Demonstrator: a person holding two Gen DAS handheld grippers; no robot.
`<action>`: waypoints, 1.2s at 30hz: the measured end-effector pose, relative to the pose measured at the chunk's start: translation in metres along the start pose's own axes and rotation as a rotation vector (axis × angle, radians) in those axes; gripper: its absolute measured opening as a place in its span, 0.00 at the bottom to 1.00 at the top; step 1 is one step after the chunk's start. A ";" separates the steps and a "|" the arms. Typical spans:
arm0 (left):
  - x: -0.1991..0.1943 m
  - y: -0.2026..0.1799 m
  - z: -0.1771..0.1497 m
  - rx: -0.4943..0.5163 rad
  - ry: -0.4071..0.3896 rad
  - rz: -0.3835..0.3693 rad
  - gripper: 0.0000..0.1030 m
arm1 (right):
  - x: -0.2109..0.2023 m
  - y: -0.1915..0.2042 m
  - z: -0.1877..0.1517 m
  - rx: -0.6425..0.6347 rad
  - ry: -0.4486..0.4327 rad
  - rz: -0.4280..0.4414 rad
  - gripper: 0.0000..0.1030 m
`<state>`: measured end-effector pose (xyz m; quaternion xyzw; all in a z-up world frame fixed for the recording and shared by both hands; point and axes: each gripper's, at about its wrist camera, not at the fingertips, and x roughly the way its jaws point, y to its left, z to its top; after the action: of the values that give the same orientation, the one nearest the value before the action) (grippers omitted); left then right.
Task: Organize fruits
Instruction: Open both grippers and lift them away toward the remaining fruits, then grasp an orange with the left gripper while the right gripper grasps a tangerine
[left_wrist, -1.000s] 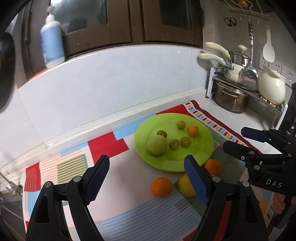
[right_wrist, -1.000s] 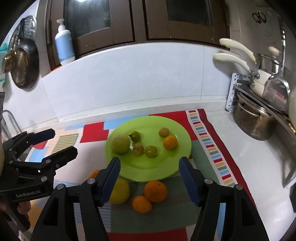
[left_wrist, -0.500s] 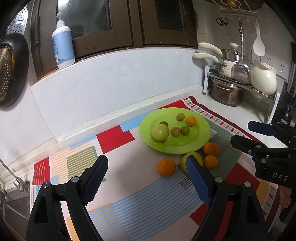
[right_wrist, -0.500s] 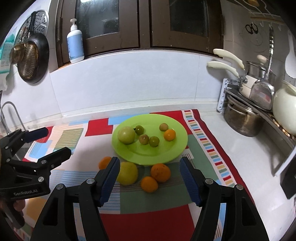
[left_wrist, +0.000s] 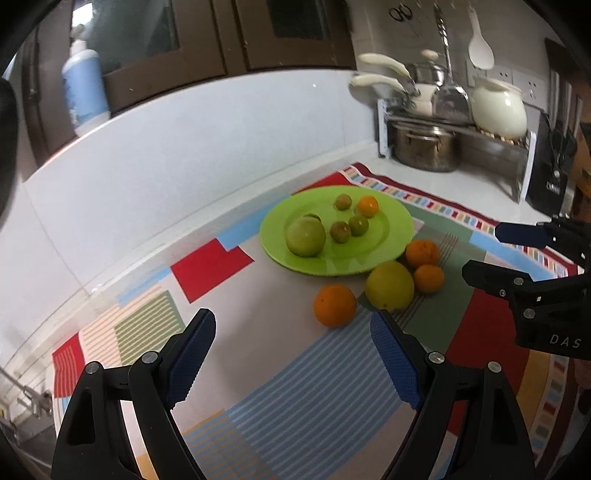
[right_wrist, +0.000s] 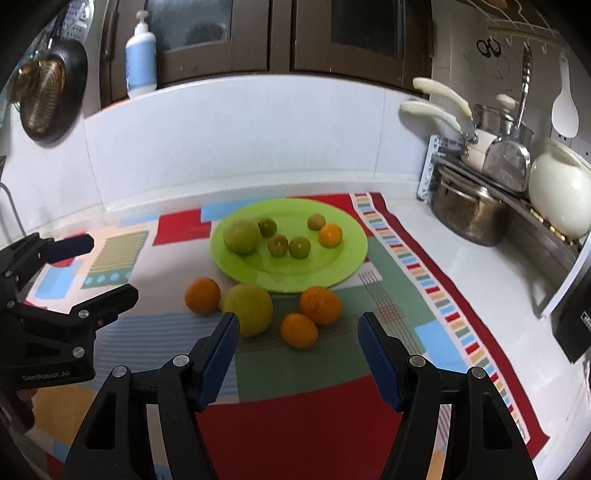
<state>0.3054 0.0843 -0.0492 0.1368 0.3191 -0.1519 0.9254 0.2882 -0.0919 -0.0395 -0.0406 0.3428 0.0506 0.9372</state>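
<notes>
Left gripper (left_wrist: 291, 354): jaws apart, nothing between the blue pads; held above the patterned mat (left_wrist: 280, 398), short of the fruit. In the right wrist view it shows at the left edge, jaws likewise parted.

Right gripper (right_wrist: 297, 349): jaws apart, empty; held over the mat with the loose fruit just ahead of its fingertips.

Landmark: green plate (right_wrist: 343, 266), resting on the mat toward the white backsplash.

On the plate:
- one large green fruit (right_wrist: 242, 235), left side;
- small green fruit (right_wrist: 267, 226), touching or just beside the large one, on its far right;
- two small greenish-brown fruits (right_wrist: 277, 245) and (right_wrist: 299, 247), side by side near the centre;
- one small greenish fruit (right_wrist: 316, 221), far side;
- one small orange (right_wrist: 330, 235), just right of it.

Off the plate, on the mat along its near rim:
- orange (right_wrist: 202, 295), near-left of the plate;
- large yellow-green fruit (right_wrist: 248, 308), beside that orange, close to the rim;
- orange (right_wrist: 320, 305), at the near rim;
- smaller orange (right_wrist: 299, 330), just nearer the camera than the last, touching or almost touching it.

Right of the plate, off the mat: steel pot (right_wrist: 467, 214) under a rack, white ceramic pot (right_wrist: 559, 194) above it. Behind the plate, on the ledge: pump bottle (right_wrist: 140, 55).
</notes>
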 end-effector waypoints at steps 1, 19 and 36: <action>0.004 0.000 -0.001 0.008 0.002 -0.010 0.84 | 0.003 0.001 -0.001 -0.003 0.008 -0.004 0.65; 0.069 -0.005 -0.006 0.062 0.071 -0.161 0.81 | 0.056 -0.002 -0.015 -0.001 0.129 0.006 0.56; 0.099 -0.003 0.002 -0.014 0.139 -0.240 0.55 | 0.085 -0.010 -0.012 0.066 0.171 0.074 0.43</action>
<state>0.3798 0.0618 -0.1110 0.1012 0.3974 -0.2494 0.8773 0.3466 -0.0971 -0.1029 -0.0010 0.4244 0.0700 0.9028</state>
